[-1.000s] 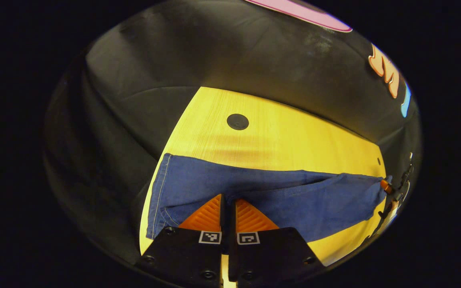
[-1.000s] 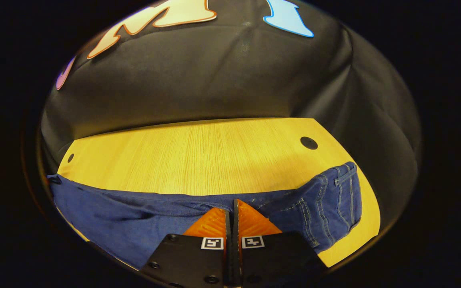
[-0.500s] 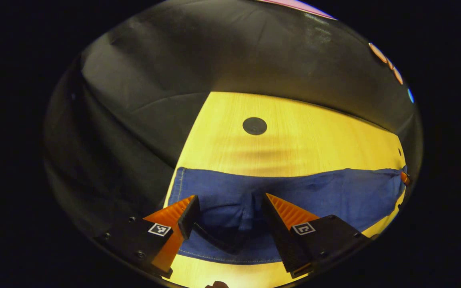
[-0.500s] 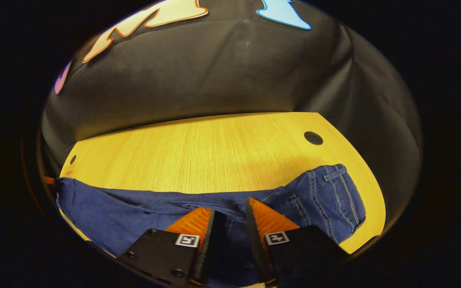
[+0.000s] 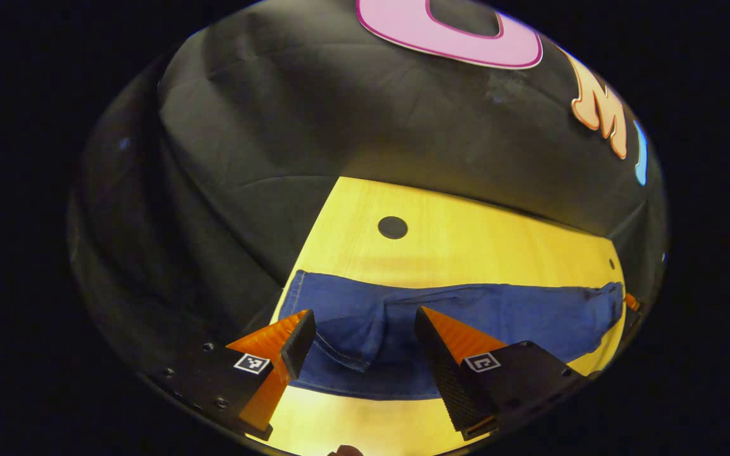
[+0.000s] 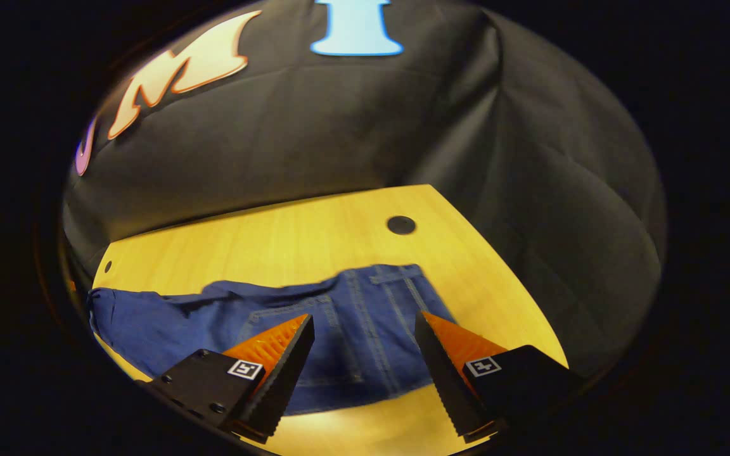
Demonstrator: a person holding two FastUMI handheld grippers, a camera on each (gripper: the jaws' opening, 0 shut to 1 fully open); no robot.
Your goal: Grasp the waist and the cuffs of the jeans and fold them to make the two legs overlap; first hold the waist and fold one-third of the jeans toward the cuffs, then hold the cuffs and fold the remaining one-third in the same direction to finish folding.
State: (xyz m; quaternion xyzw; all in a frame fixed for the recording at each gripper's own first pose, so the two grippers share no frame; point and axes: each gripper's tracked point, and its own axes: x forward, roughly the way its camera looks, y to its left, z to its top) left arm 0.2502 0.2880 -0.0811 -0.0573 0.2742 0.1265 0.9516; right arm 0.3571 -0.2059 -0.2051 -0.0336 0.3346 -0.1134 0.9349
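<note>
Where the black cloth wall (image 5: 314,126) ends, a yellow wooden table (image 5: 466,247) spread below it, grain running away from both cameras. On that table, lying flat along its near edge, blue jeans (image 5: 466,310), folded lengthwise into one long band with a few soft creases. Cuff end with its stitched hem (image 5: 292,294) at the table's left edge in the left gripper view; waist end (image 6: 397,275) with seams and stitching near the table's right side in the right gripper view, the rest of the band stretching off to the left (image 6: 149,316).

Left gripper (image 5: 357,329) above the cuff end — fingers spread wide, nothing between them, denim visible through the gap; whether the tips touch the cloth cannot be told. Right gripper (image 6: 365,332) over the waist end, likewise gaping wide and holding nothing, the stitched denim showing between its fingers. Far off at the right rim of the left gripper view, a small bit of the other gripper (image 5: 630,303) just beside the far end of the jeans, too small for detail.

Smaller still — a round dark cap (image 5: 393,227) set in the tabletop beyond the cuff end, another (image 6: 401,224) beyond the waist, and a tiny dark hole (image 6: 108,266) near the table's far left corner in the right gripper view.
</note>
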